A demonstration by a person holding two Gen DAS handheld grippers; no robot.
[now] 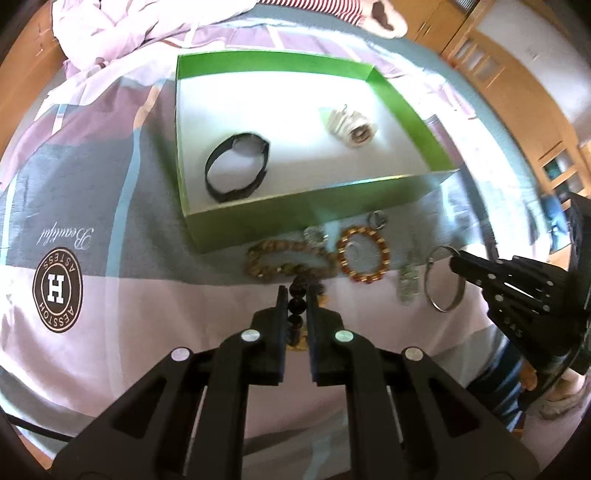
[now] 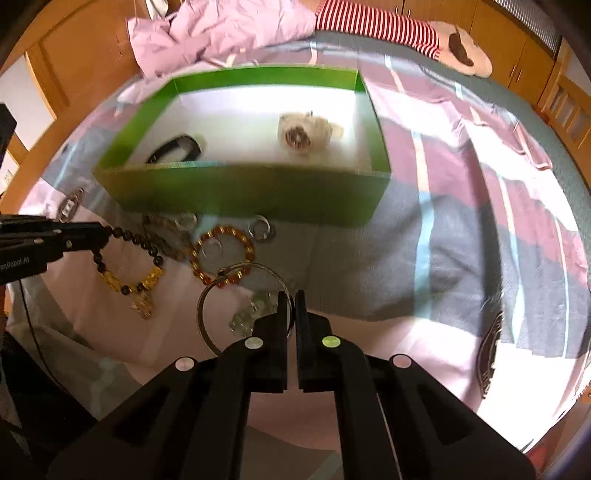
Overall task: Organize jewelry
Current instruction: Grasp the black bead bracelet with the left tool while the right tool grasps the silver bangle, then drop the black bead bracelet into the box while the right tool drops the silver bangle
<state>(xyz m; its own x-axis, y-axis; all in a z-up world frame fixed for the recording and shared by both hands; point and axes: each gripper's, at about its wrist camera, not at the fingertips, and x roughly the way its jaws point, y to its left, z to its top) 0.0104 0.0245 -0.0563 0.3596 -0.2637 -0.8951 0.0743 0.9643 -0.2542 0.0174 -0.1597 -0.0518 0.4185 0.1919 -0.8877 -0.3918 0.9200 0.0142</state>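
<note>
A green box (image 1: 295, 218) (image 2: 251, 195) with a white floor lies on the bed and holds a black band (image 1: 236, 168) (image 2: 173, 149) and a white beaded piece (image 1: 351, 127) (image 2: 306, 133). In front of it lie an amber bead bracelet (image 1: 364, 254) (image 2: 221, 254), a brown chain bracelet (image 1: 284, 262), a small ring (image 1: 377, 220) (image 2: 261, 229) and a pale green piece (image 1: 408, 286) (image 2: 251, 312). My left gripper (image 1: 297, 295) (image 2: 107, 232) is shut on a dark bead bracelet with gold charms (image 1: 298, 302) (image 2: 129, 273). My right gripper (image 2: 292, 299) (image 1: 456, 260) is shut on a silver bangle (image 2: 207, 299) (image 1: 445, 280).
The bed cover (image 1: 110, 295) is pink and grey with a round brown logo (image 1: 57, 290). Crumpled pink cloth (image 2: 221, 29) and a red-striped plush (image 2: 388, 26) lie behind the box. Wooden furniture (image 1: 517, 92) stands at the right.
</note>
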